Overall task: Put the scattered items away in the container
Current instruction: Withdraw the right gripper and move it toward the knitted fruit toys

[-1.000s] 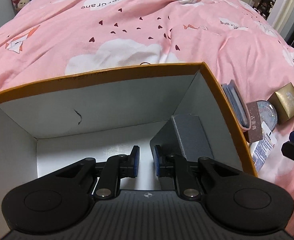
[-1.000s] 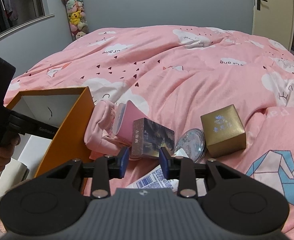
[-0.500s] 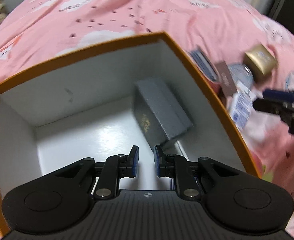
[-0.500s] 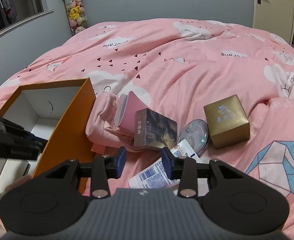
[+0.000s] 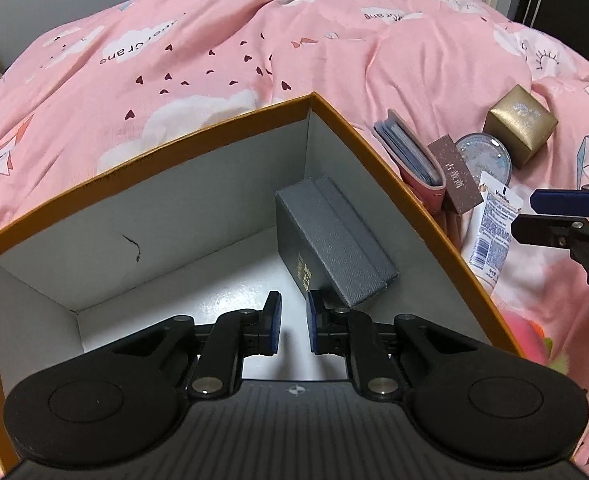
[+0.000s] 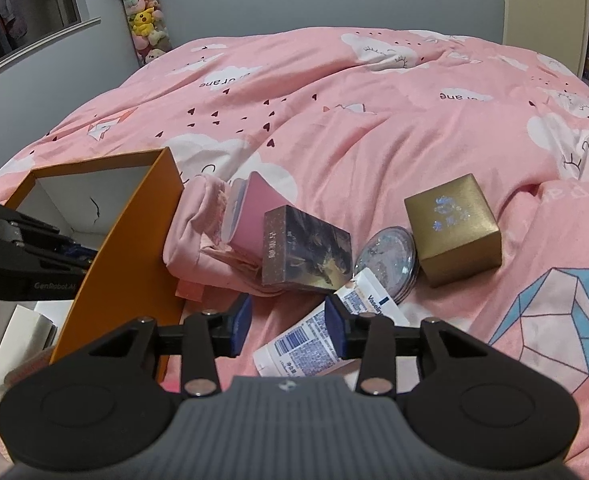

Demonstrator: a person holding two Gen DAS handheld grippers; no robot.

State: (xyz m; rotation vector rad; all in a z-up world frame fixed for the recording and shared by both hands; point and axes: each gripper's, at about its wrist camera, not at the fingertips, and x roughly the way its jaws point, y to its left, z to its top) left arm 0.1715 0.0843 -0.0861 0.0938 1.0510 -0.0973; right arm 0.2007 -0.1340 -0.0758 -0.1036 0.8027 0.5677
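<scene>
Both tongs stand spread and grip nothing. Left gripper (image 5: 292,322) hangs inside the orange-walled, white-lined cardboard box (image 5: 374,152), its side lettered "GenRobot.AI". A grey textured rectangular case (image 5: 334,236) leans on the box's right inner wall. Right of the box lie a pink card wallet (image 6: 254,216), a dark picture-printed carton (image 6: 306,252), a white "Vaseline" tube (image 6: 314,340), a round glittery compact (image 6: 390,264) and a gold cube box (image 6: 452,228). Right gripper (image 6: 288,326) hovers level over the tube.
</scene>
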